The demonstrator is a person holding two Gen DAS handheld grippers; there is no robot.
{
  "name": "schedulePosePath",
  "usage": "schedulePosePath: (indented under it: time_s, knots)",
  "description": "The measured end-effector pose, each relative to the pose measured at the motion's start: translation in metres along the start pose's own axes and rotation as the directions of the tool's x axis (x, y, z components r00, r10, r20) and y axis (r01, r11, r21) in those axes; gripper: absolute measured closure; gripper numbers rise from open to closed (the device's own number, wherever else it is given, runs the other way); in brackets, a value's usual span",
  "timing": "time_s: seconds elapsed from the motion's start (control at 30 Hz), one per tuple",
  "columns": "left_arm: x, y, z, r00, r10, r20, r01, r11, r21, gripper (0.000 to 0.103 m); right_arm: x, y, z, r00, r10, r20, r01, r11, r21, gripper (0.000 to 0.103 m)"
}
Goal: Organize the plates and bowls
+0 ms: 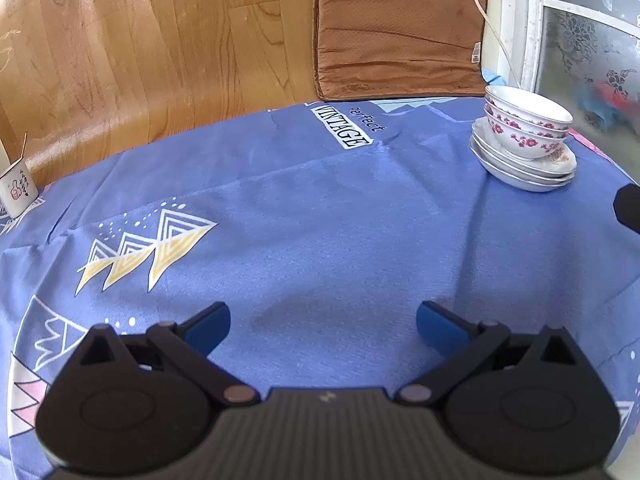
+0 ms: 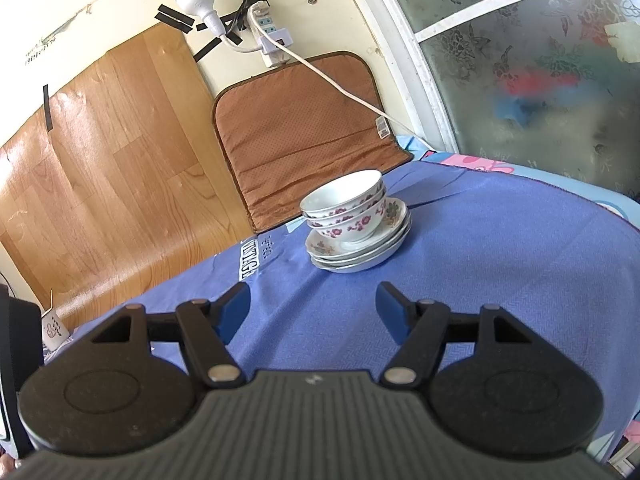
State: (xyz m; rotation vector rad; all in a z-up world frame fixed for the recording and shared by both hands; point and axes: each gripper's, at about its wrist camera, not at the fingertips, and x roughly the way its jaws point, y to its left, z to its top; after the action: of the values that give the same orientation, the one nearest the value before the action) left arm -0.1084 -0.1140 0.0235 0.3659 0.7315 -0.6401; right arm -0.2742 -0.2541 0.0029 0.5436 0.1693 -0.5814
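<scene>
Three white bowls with pink flowers (image 1: 528, 126) sit nested on a stack of several white plates (image 1: 520, 170) at the far right of the blue tablecloth. In the right wrist view the bowls (image 2: 348, 210) and plates (image 2: 360, 250) stand just ahead of centre. My left gripper (image 1: 323, 330) is open and empty, low over the cloth, well left of the stack. My right gripper (image 2: 314, 312) is open and empty, a short way in front of the stack. A dark part of the right gripper (image 1: 628, 208) shows at the left view's right edge.
A small white cup (image 1: 17, 190) stands at the table's far left edge; it also shows in the right wrist view (image 2: 54, 330). A brown cushion (image 2: 304, 136) leans on the wall behind the table. A white cable (image 2: 340, 88) runs down to the window frame (image 2: 416, 80).
</scene>
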Motion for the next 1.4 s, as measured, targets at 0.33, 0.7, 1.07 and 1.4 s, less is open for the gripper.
schedulePosePath:
  time_s: [0.33, 0.7, 1.07, 1.4]
  knots:
    - [0.0009, -0.0016, -0.0003, 1.0, -0.012, -0.008, 0.013, 1.0, 0.007, 0.0, -0.0028, 0.001, 0.0002, 1.0, -0.006, 0.012, 0.006, 1.0, 0.007, 0.031]
    - [0.0014, -0.0029, 0.0004, 0.999, -0.031, -0.021, 0.031, 0.999, 0.015, 0.0, -0.0032, 0.002, -0.0004, 1.0, -0.007, 0.01, 0.007, 1.0, 0.008, 0.031]
    - [0.0014, -0.0068, 0.0005, 0.997, -0.066, -0.033, 0.067, 0.997, 0.026, 0.0, -0.0025, 0.0022, -0.0016, 1.0, -0.009, 0.014, 0.008, 1.0, 0.013, 0.031]
    - [0.0019, -0.0076, -0.0011, 0.995, -0.092, -0.042, 0.094, 0.995, 0.03, 0.0, -0.003, 0.0023, -0.0024, 1.0, -0.015, 0.016, 0.014, 1.0, 0.023, 0.031]
